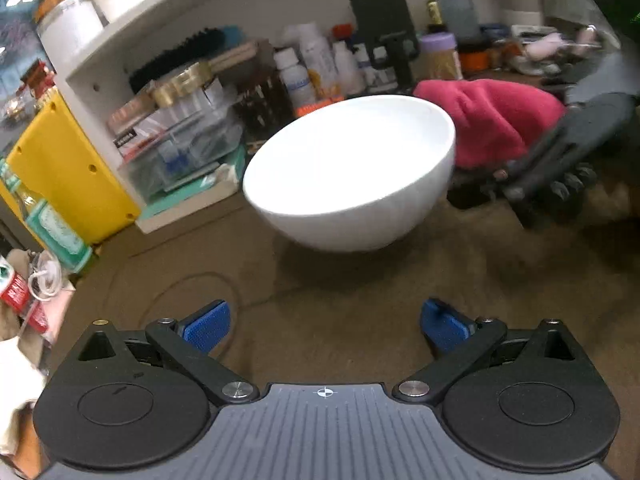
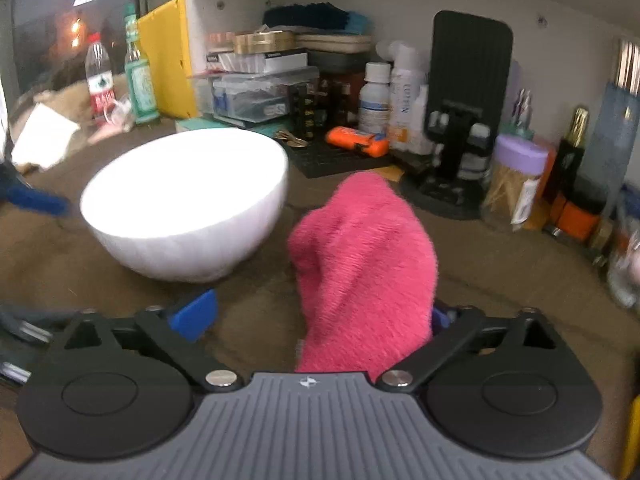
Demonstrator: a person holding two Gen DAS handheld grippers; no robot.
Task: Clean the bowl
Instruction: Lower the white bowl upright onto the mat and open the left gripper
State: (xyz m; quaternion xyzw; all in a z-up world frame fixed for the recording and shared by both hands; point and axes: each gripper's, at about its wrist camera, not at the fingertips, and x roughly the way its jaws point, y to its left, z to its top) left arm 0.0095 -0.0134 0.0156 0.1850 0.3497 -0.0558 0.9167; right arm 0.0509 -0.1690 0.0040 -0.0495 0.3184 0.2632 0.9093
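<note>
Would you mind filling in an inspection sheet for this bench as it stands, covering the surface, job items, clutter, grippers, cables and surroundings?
Surface: brown worktop, faint ring marks, no spill seen.
Job's things: white bowl upright on the worktop, looks empty; pink cloth heaped beside it, apart from it.
Clutter: bottles, jars and stacked boxes along the back; phone stand; orange tube.
Grippers: left gripper open, nothing between its jaws; right gripper open, the cloth between its jaws but not pinched.
Cables: white cord at the left edge.
Surroundings: white shelf unit, yellow panel.
</note>
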